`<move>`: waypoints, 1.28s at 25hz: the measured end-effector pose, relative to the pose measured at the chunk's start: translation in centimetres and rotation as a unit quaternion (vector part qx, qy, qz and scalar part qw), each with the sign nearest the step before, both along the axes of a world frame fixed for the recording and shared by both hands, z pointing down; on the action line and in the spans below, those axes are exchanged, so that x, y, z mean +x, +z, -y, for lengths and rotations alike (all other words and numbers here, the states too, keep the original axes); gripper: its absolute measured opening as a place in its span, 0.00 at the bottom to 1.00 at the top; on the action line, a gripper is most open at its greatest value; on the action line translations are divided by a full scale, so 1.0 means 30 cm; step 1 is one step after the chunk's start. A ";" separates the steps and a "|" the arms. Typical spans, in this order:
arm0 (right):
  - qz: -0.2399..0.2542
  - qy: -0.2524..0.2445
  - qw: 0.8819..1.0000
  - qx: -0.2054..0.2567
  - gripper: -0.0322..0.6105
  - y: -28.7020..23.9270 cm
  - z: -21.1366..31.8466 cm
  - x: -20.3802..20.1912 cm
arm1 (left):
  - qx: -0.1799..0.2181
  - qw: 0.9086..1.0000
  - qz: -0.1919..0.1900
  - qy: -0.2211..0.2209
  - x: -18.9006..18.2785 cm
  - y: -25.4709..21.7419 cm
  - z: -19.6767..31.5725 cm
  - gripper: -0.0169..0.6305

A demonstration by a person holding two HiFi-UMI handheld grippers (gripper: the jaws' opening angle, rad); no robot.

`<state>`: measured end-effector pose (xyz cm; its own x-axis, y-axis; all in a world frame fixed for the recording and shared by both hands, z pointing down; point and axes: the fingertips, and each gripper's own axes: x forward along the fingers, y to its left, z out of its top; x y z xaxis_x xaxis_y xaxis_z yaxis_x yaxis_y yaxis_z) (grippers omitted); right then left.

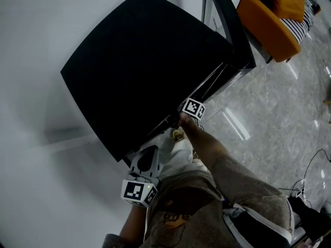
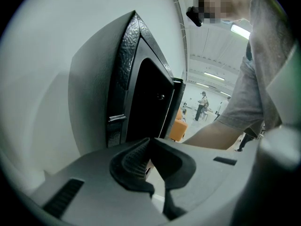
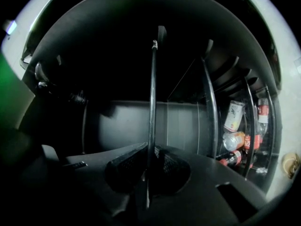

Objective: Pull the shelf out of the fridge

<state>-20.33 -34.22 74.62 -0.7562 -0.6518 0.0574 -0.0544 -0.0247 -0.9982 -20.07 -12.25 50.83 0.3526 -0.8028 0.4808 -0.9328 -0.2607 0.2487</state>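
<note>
- Two hand-held grippers are working at a black fridge; the right hand-held gripper is reaching into its dark interior.
- Its jaws are clamping narrowly on the front edge of the shelf; both pads are pressing on that thin edge.
- The shelf is sitting inside the fridge; in the right gripper view it is showing edge-on, as a thin line running from the jaws towards the back wall.
- The left hand-held gripper is hanging outside, near the fridge's front corner; its jaws are resting together and gripping nothing.
- The fridge door is standing open; bottles and cans are lying behind curved rails at the right of the right gripper view.
- An orange seat is standing on the pale marbled floor beyond the door.
</note>
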 end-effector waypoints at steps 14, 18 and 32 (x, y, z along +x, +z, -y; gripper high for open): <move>0.014 -0.003 1.000 -0.003 0.09 0.006 -0.106 0.108 | 0.007 1.000 0.006 0.010 0.040 -0.020 -0.026 0.03; 0.016 -0.004 1.000 -0.004 0.09 0.004 -0.131 0.143 | 0.010 1.000 0.007 0.012 0.055 -0.031 -0.035 0.03; 0.016 -0.005 1.000 -0.008 0.09 0.001 -0.271 0.308 | 0.027 0.999 0.016 0.017 0.106 -0.067 -0.075 0.03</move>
